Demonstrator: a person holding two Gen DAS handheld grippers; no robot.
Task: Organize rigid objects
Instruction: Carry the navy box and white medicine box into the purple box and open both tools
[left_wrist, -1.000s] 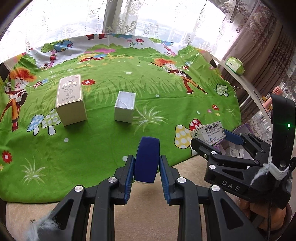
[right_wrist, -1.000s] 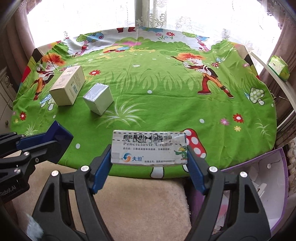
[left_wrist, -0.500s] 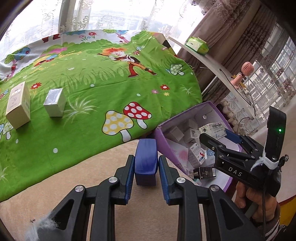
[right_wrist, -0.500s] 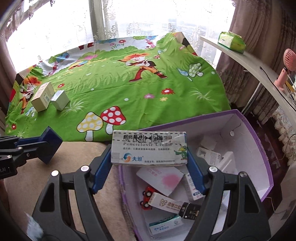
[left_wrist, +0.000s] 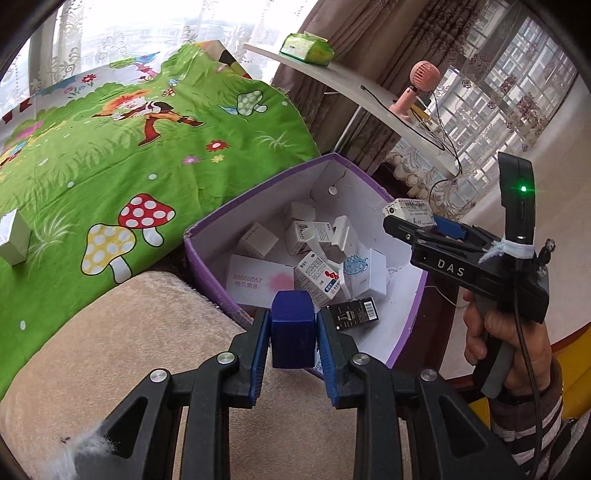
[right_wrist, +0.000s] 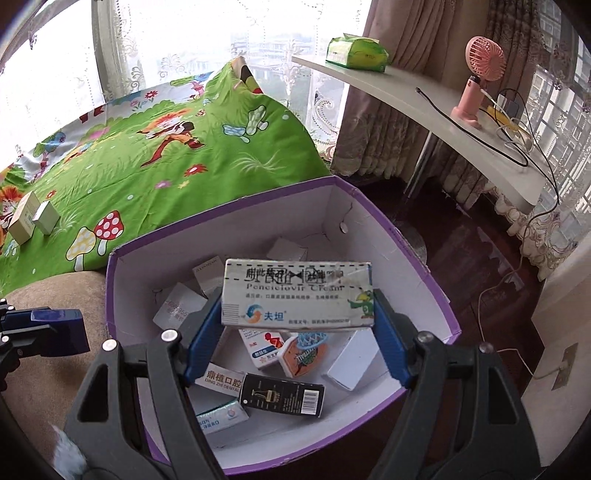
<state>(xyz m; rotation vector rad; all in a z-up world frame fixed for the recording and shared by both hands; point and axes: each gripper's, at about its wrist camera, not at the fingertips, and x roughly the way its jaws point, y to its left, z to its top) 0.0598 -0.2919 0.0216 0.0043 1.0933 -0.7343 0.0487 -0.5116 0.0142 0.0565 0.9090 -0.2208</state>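
Both grippers now over the bin
Swung off the cloth (left_wrist: 110, 155): right gripper (right_wrist: 297, 325) clamps cream box (right_wrist: 297, 295) above purple bin (right_wrist: 424, 273); left gripper (left_wrist: 293, 338) grips blue block (left_wrist: 293, 328), ready to drop

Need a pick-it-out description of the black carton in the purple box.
Find the purple cardboard box with white inside beside the green cartoon tablecloth. Among the cartons inside, look at the near end. The black carton with a white barcode lies flat there, the only dark pack among white and pale ones.
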